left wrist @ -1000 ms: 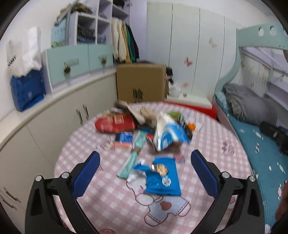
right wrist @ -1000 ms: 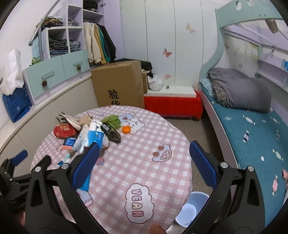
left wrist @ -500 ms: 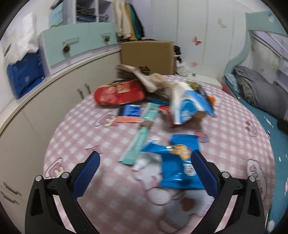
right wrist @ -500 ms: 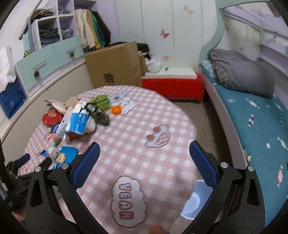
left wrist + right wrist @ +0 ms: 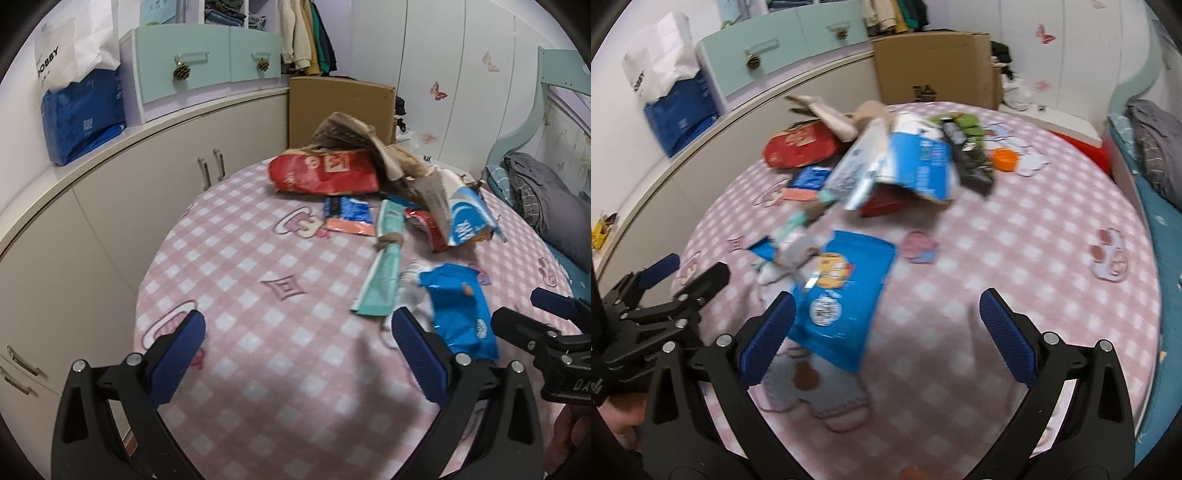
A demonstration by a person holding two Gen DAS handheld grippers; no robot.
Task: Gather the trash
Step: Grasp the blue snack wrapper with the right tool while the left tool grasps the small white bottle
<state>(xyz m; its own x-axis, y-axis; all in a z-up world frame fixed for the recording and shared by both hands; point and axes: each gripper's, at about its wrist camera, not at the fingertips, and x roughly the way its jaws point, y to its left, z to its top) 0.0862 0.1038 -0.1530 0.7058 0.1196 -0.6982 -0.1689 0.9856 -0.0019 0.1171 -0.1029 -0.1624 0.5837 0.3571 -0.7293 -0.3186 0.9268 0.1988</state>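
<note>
The left gripper (image 5: 297,352) is gaping wide above bare tablecloth (image 5: 236,280), the blue snack wrapper (image 5: 460,314) lying just beside its right finger. The right gripper (image 5: 886,332) is also spreading wide, that wrapper (image 5: 842,299) touching its left finger.

My left gripper (image 5: 295,350): jaws spread wide, nothing between the blue pads (image 5: 177,356), held low at the near left. My right gripper (image 5: 886,343): jaws equally wide, nothing held, just right of the left one, both pointing away from me.
</note>
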